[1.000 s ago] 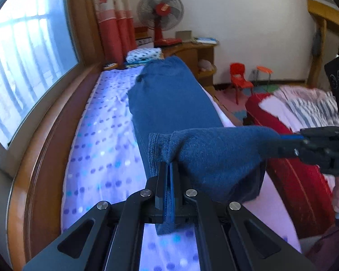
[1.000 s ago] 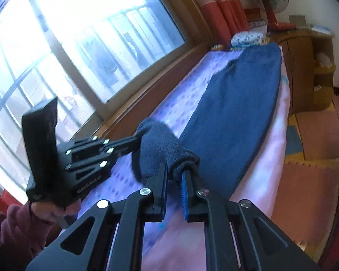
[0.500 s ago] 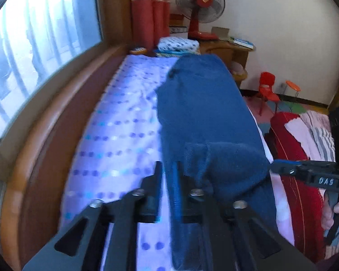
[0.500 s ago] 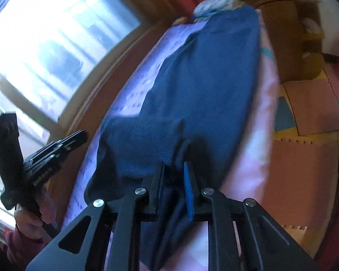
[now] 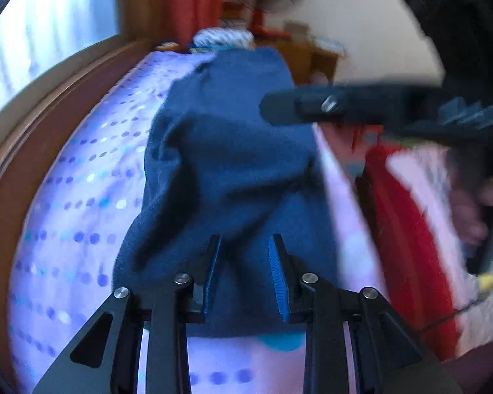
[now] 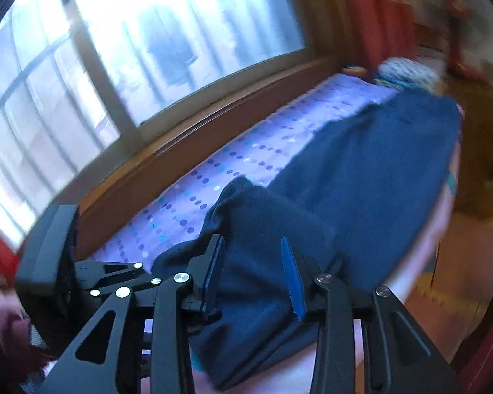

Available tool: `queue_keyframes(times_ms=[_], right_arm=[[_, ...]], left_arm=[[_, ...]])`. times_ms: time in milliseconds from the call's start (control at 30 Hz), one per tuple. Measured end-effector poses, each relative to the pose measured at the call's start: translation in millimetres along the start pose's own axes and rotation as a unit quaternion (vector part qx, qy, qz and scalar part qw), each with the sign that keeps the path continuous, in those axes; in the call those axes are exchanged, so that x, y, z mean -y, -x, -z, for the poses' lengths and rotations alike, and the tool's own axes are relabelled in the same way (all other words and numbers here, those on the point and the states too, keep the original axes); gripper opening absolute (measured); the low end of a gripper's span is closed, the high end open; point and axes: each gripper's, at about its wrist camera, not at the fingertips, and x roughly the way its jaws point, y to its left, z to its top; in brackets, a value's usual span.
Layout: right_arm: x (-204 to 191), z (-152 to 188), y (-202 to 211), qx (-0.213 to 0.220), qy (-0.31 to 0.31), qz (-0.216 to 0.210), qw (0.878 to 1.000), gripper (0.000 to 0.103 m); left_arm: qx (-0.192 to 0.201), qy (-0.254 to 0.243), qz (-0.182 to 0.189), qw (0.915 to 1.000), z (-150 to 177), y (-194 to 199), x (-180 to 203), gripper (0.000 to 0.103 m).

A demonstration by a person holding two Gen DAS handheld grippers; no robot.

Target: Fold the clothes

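A dark blue fleece garment (image 5: 233, 164) lies lengthwise on the bed, its near end folded back over itself in a loose hump (image 6: 256, 216). My left gripper (image 5: 245, 243) hovers over that near end. Its jaws are opening, and the cloth shows in the gap without the pads pressing on it. My right gripper (image 6: 251, 243) stands over the same fold, jaws also opening and nothing pinched. In the left wrist view the right gripper (image 5: 312, 106) crosses from the right, above the garment. In the right wrist view the left gripper (image 6: 92, 275) sits at the lower left.
The bed has a purple dotted sheet (image 5: 82, 197) and a wooden window ledge (image 6: 187, 138) along its left side. A folded pile (image 6: 407, 72) lies at the far end. A red and striped blanket (image 5: 404, 229) lies to the right, and floor mats (image 6: 460, 262) lie beyond the bed edge.
Both grippers were shut on the garment's end and held it up. Now both jaws stand apart, and the end has dropped folded onto the rest of the garment.
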Motion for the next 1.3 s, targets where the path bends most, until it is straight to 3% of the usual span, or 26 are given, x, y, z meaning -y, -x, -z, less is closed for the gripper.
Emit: queue_keyframes(times_ms=[33, 100, 133, 167, 300, 433, 500, 533, 567, 600, 633, 733, 867, 1000, 1100, 1167, 1300], right_arm=[[2.7, -5.1, -0.8, -0.003, 0.033, 0.005, 0.999, 0.040], [10.9, -12.0, -1.2, 0.000, 0.124, 0.033, 0.992, 0.072], [14.2, -13.9, -2.4, 0.001, 0.160, 0.042, 0.986, 0.078], [16.7, -15.2, -4.9, -0.007, 0.205, 0.035, 0.978, 0.079], [23.0, -13.3, -33.8, -0.050, 0.290, -0.026, 0.955, 0.079], [18.4, -2.8, -71.1, -0.065, 0.356, -0.040, 0.932, 0.079], [19.0, -8.0, -81.4, -0.100, 0.332, -0.112, 0.931, 0.072], [19.3, -10.5, -86.6, -0.118, 0.319, -0.146, 0.929, 0.062], [18.3, -11.9, -93.4, -0.146, 0.306, -0.154, 0.928, 0.023], [17.3, -13.3, -99.8, -0.174, 0.293, -0.161, 0.927, 0.019], [13.9, -14.1, -97.8, -0.176, 0.290, -0.154, 0.928, 0.017], [-12.7, -19.8, -68.3, -0.176, 0.278, -0.186, 0.926, 0.015], [-79.4, -19.0, -21.9, -0.157, 0.276, -0.209, 0.925, 0.015], [-162.0, 22.2, -3.8, -0.157, 0.290, -0.153, 0.931, 0.015], [-211.7, 63.3, -4.6, -0.161, 0.318, -0.123, 0.926, 0.015], [-238.6, 91.8, -13.5, -0.168, 0.336, -0.097, 0.922, 0.015], [-255.0, 137.0, -33.0, -0.181, 0.358, -0.046, 0.915, 0.015]], left_arm=[[0.013, 0.019, 0.001, 0.9997, -0.9, 6.7, 0.0, 0.029], [0.017, 0.048, -0.008, 0.9986, -1.5, 16.8, 1.3, 0.029], [0.017, 0.059, -0.020, 0.9979, -1.6, 22.0, 2.0, 0.029], [0.019, 0.073, -0.032, 0.9966, -2.0, 26.3, 0.6, 0.029], [0.021, 0.138, -0.081, 0.9870, -5.9, 32.3, -18.3, 0.029], [0.012, 0.257, -0.106, 0.9605, -1.4, 33.3, -48.6, 0.029], [0.013, 0.292, -0.122, 0.9485, 2.1, 35.5, -55.2, 0.029], [0.011, 0.305, -0.131, 0.9432, 4.7, 37.1, -56.6, 0.029], [0.009, 0.316, -0.139, 0.9386, 6.7, 38.0, -57.0, 0.029], [0.008, 0.326, -0.147, 0.9339, 8.7, 38.9, -57.2, 0.029], [0.007, 0.332, -0.154, 0.9305, 11.3, 40.9, -56.4, 0.029], [0.007, 0.351, -0.169, 0.9212, 23.5, 53.6, -56.8, 0.029], [0.006, 0.385, -0.185, 0.9043, 53.9, 91.0, -62.2, 0.029], [0.004, 0.422, -0.229, 0.8772, 115.8, 148.7, -61.0, 0.029], [0.003, 0.453, -0.256, 0.8539, 172.6, 197.9, -60.7, 0.029], [0.010, 0.463, -0.262, 0.8466, 206.6, 226.7, -61.3, 0.029], [0.012, 0.466, -0.259, 0.8458, 245.2, 250.4, -67.5, 0.029]])
